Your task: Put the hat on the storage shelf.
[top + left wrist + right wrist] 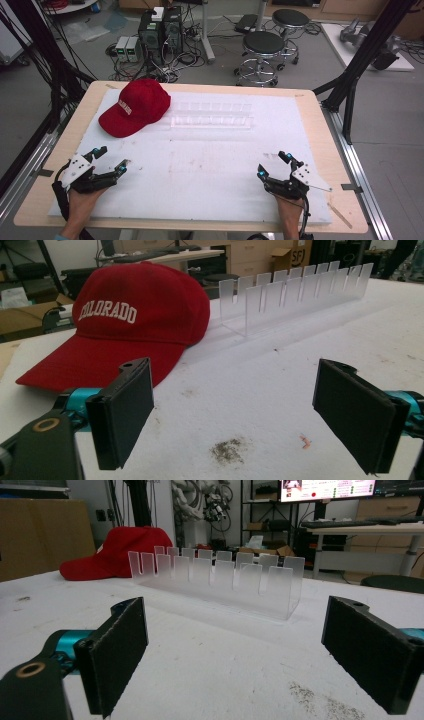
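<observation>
A red cap (134, 106) with white lettering lies at the table's back left, brim toward me. Beside it, to the right, stands a clear slotted acrylic rack (212, 115). My left gripper (112, 158) rests near the front left edge, open, nothing between its jaws; its view looks at the cap (125, 320) and the rack (295, 292). My right gripper (273, 163) rests near the front right, also open and holding nothing; its view faces the rack (220, 580) with the cap (117, 552) behind it.
The white sheet (210, 170) covers most of the wooden table (327, 130). A dark smudge (227, 450) marks the sheet just ahead of the left gripper. Stools (262, 50) and computer cases (160, 30) stand on the floor beyond the far edge.
</observation>
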The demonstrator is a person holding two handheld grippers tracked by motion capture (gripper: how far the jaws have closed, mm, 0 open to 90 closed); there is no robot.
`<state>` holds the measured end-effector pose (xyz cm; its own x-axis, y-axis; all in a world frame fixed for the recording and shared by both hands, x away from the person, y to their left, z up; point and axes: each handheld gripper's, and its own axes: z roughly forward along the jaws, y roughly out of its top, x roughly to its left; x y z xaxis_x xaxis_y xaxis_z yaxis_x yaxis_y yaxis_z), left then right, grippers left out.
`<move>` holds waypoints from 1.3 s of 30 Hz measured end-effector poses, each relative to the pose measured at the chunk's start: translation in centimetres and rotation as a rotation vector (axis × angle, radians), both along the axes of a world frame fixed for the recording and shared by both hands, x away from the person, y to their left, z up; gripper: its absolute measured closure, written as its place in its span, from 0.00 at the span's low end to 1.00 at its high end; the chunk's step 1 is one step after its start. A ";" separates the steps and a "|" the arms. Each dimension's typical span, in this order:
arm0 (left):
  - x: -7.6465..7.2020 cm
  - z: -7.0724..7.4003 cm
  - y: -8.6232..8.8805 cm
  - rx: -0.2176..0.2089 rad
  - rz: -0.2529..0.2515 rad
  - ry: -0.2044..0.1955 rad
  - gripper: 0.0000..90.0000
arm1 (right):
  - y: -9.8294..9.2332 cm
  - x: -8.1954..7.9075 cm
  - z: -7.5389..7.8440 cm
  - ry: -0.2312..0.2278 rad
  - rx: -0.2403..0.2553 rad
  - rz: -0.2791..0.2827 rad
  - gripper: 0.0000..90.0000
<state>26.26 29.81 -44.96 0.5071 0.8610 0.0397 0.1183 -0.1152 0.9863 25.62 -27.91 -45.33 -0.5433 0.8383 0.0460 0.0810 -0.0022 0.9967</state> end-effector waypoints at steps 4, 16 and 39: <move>0.0 0.0 0.1 -0.009 -0.001 0.001 0.19 | 0.0 0.0 0.0 0.006 0.005 0.001 0.11; 0.1 0.0 0.3 -0.026 0.002 0.011 0.19 | -0.1 0.0 0.0 0.014 0.014 0.001 0.11; 1.0 1.2 0.8 -0.054 -0.005 0.043 0.19 | -0.1 0.0 0.0 0.010 0.015 -0.003 0.11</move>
